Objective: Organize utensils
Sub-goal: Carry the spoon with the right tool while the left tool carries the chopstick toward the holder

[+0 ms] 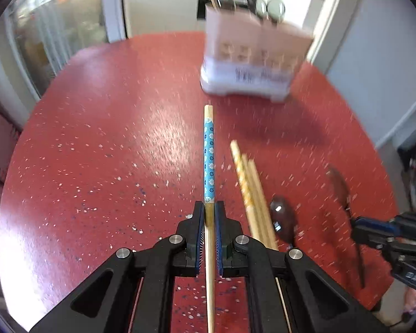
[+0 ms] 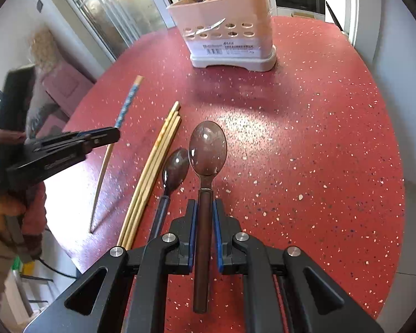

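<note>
Each gripper pinches one utensil, ready for the caddy (image 2: 230, 27) across the red surface (image 2: 305, 152): left gripper (image 1: 209, 213) a blue-patterned chopstick (image 1: 208, 161), right gripper (image 2: 205, 211) a brown spoon (image 2: 206, 149), both lengthwise between closed fingers.

— What carries it all?
— A round red table (image 2: 305, 144) flecked with white.
— And on it?
— A beige utensil caddy (image 2: 230, 41) stands at the far side. Nearer than the caddy lies a bundle of plain wooden chopsticks (image 2: 152, 172), and just right of them a dark brown spoon (image 2: 170, 172).
</note>
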Demonstrator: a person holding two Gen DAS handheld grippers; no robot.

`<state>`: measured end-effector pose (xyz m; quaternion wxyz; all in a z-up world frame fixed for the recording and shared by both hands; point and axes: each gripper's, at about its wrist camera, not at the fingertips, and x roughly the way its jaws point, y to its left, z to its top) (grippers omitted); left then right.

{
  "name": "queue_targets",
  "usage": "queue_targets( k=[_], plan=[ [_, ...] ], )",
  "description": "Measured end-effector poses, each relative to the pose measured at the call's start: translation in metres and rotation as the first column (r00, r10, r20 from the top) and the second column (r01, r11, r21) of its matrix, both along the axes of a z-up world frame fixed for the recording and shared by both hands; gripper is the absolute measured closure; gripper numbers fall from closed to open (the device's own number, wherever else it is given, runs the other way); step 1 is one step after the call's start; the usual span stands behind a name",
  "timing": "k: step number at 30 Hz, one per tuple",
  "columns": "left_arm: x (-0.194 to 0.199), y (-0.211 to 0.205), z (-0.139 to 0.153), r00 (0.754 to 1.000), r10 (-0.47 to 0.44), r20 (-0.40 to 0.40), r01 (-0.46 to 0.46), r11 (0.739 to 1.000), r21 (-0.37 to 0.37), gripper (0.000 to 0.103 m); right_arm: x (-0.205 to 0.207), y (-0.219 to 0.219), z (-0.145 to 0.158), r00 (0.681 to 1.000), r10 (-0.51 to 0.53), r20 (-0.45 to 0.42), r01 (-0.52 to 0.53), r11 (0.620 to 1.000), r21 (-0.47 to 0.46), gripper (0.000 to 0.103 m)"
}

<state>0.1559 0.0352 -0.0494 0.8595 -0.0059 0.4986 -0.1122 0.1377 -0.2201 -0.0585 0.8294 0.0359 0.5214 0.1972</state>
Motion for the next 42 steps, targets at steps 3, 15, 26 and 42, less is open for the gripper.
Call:
queue_targets(
  k=[3,15,26,42],
  plan=[
    [-0.009,0.002,0.022,0.997,0.019,0.07,-0.016,0.999,-0.045,0.067,0.003,-0.005,0.005,1.0,-0.008,0.004,0.008,0.999,0.034,0.091],
    [-0.006,0.013,0.091,0.97,0.08,0.23,-0.048,0.989,-0.142,0.067,0.022,-0.025,0.046,0.996,-0.05,0.077,0.041,0.992,0.118,0.091],
    [0.036,-0.006,0.124,0.944,0.093,0.317,-0.038,0.984,-0.176,0.067,0.06,-0.03,0.101,0.975,-0.079,0.207,0.051,0.99,0.135,0.091],
    [0.103,-0.007,0.195,0.911,0.082,0.405,-0.008,0.983,-0.182,0.067,0.145,-0.023,0.152,0.949,-0.101,0.3,0.053,0.985,0.164,0.091]
  ],
)
